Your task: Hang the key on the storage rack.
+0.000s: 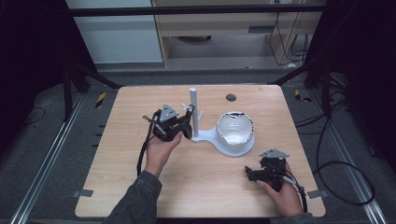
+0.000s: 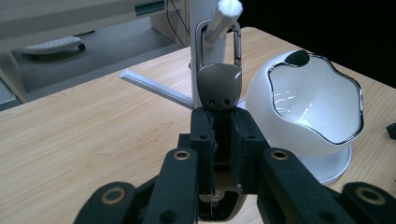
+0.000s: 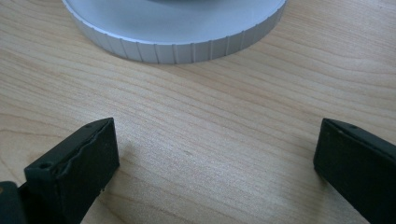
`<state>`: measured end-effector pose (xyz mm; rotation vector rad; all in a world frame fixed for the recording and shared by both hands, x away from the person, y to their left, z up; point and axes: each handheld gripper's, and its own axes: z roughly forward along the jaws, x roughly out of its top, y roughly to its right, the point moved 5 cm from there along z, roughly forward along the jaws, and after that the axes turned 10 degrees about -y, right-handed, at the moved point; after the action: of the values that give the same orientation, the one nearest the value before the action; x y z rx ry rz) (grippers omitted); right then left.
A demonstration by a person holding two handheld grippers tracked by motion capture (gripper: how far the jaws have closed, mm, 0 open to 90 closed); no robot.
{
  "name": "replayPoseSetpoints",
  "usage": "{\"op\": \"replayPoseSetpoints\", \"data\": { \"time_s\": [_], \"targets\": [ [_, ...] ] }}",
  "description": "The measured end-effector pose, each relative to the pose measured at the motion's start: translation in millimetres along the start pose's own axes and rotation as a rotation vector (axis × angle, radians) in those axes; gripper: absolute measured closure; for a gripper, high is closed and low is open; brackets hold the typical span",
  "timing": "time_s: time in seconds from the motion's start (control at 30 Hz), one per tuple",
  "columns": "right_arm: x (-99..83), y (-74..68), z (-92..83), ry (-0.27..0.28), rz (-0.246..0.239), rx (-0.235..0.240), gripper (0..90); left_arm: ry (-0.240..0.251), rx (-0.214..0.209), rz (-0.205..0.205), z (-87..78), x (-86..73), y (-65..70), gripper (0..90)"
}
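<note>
A white stand [image 1: 194, 112] with an upright post and side pegs rises from a round base that also carries a white bowl [image 1: 236, 129] with a dark wavy rim. My left gripper [image 1: 185, 125] is at the post, shut on a grey metal piece [image 2: 218, 87] with an oblong loop. The loop sits around an upward-slanting white peg [image 2: 223, 17]. My right gripper [image 1: 250, 173] rests open near the table's front right. In the right gripper view my right gripper [image 3: 215, 154] has bare wood between its jaws, with the ribbed rim of the base [image 3: 177, 44] just ahead.
A second long peg [image 2: 154, 87] sticks out from the post to the left. A dark round grommet [image 1: 230, 97] is set in the wooden table [image 1: 140, 186] near its far edge. Cables trail from both grippers. Cabinets stand beyond the table.
</note>
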<state>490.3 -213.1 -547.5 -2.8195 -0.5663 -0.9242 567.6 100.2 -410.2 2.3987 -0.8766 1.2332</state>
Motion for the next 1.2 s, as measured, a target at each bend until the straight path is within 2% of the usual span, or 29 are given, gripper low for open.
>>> {"op": "replayPoseSetpoints", "data": {
  "time_s": [0.3,0.53,1.2],
  "targets": [
    [0.2,-0.2,0.2,0.000,0.002,0.000,0.4,0.016,-0.003,-0.006,4.3,-1.3,-0.7,80.4],
    [0.2,-0.2,0.2,0.000,0.003,-0.001,0.4,0.027,0.014,-0.010,4.8,-2.1,0.3,80.4],
    [0.3,-1.0,0.0,-0.001,0.011,0.000,0.4,0.034,-0.005,-0.020,12.3,-2.0,-0.7,80.2]
  ]
}}
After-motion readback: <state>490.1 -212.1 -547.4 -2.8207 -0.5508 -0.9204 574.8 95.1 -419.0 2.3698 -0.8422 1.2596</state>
